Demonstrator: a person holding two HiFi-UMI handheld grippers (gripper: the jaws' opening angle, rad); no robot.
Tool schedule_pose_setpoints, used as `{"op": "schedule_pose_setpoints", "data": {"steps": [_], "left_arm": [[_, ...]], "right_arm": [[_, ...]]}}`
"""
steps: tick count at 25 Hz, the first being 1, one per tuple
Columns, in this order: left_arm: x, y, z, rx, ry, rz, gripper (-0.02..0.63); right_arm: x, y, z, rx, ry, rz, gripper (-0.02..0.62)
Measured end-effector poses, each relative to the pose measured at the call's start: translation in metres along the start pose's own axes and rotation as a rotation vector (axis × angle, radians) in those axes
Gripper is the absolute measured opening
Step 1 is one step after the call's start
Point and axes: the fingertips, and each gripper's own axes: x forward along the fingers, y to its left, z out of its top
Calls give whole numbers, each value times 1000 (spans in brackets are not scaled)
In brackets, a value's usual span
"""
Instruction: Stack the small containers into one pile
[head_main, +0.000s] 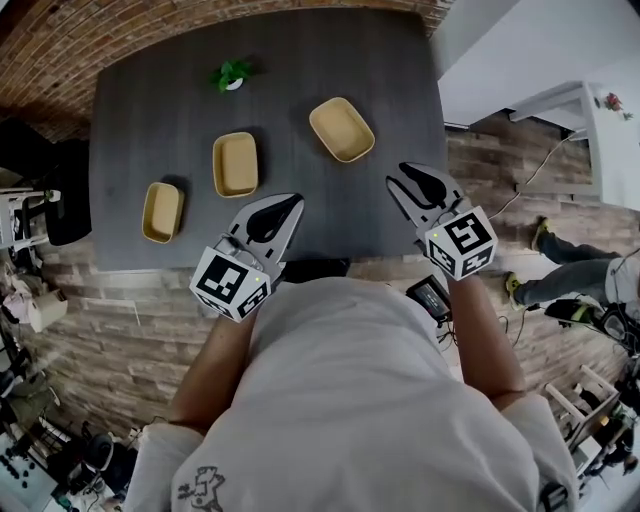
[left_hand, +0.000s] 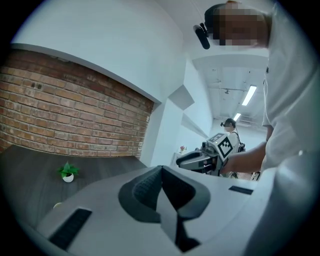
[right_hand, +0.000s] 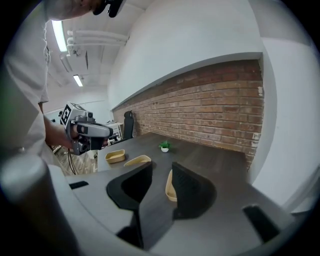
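L gripper (head_main: 288, 204) jaws together, empty. R gripper (right_hand: 161, 171) jaws wide, empty, over table (head_main: 160, 90) edge. 3 containers (head_main: 236, 164) ahead, unstacked; one framed btwn R jaws.

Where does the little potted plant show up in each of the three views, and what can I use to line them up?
Head view: potted plant at upper left of centre, near the table's far edge.
Left gripper view: plant at lower left, on the table, below the brick wall.
Right gripper view: plant near centre, on the table, in front of the wall.
Shared landmark: the brick wall along the table's far edge.
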Motion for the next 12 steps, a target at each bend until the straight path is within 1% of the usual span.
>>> {"op": "schedule_pose_setpoints", "data": {"steps": [6,12], "left_arm": [[17,24,0,-33,15,-2,11],[28,49,-8,-51,40,14,11]], "right_arm": [[34,-16,-16,43,74,35,130],[67,-24,-34,23,155,62,130]]}}
